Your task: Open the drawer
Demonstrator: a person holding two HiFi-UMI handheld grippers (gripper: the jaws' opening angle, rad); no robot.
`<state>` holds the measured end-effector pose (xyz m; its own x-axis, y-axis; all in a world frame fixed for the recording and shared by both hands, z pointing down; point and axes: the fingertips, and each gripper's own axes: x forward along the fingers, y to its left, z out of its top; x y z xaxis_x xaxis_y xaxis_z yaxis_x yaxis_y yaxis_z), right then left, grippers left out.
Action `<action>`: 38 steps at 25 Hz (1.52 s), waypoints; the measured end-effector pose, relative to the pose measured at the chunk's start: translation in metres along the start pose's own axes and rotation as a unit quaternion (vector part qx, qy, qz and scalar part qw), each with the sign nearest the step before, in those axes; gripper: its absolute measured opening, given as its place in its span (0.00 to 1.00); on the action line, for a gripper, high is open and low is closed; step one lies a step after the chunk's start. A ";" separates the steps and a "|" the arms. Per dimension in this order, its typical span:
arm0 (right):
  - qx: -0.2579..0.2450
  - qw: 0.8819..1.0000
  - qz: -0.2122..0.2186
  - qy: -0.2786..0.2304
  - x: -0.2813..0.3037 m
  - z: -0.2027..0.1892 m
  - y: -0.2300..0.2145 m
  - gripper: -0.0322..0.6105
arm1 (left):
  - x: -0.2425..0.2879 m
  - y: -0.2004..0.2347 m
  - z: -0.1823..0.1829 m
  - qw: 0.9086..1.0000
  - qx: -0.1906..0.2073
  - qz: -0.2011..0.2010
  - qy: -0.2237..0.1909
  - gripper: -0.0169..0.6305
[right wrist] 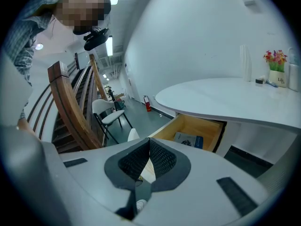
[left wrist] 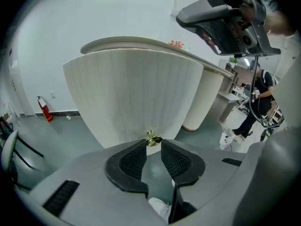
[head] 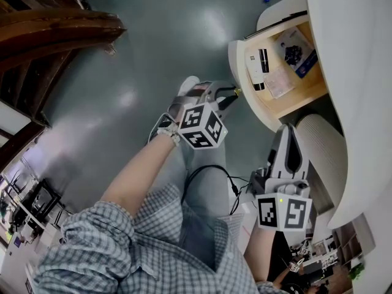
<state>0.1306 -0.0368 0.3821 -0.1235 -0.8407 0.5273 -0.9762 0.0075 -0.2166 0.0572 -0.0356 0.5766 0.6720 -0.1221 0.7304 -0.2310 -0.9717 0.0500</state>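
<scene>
The drawer is standing pulled well out from under the white tabletop, its light wooden inside lying open to view and its curved, white, vertically ribbed front carrying a small brass knob at its middle.

left gripper — jaws clamped, slightly apart | right gripper — jaws together
</scene>
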 end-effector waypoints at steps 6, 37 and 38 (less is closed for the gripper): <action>-0.003 1.000 0.000 0.000 0.001 0.005 0.002 0.06 | -0.001 0.000 0.000 1.000 -0.017 -0.018 -0.002 0.19; -0.039 0.996 -0.021 -0.075 -0.052 0.130 0.028 0.06 | -0.204 0.081 0.166 0.984 -0.125 0.036 -0.118 0.04; -0.041 0.996 -0.022 -0.080 -0.056 0.138 0.029 0.06 | -0.213 0.083 0.176 0.984 -0.125 0.035 -0.125 0.04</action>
<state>0.1338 -0.0637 0.2331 -0.0573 -0.9166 0.3957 -0.9921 0.0079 -0.1254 0.0187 -0.1254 0.3052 0.7932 -0.2631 0.5493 -0.4276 -0.8828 0.1946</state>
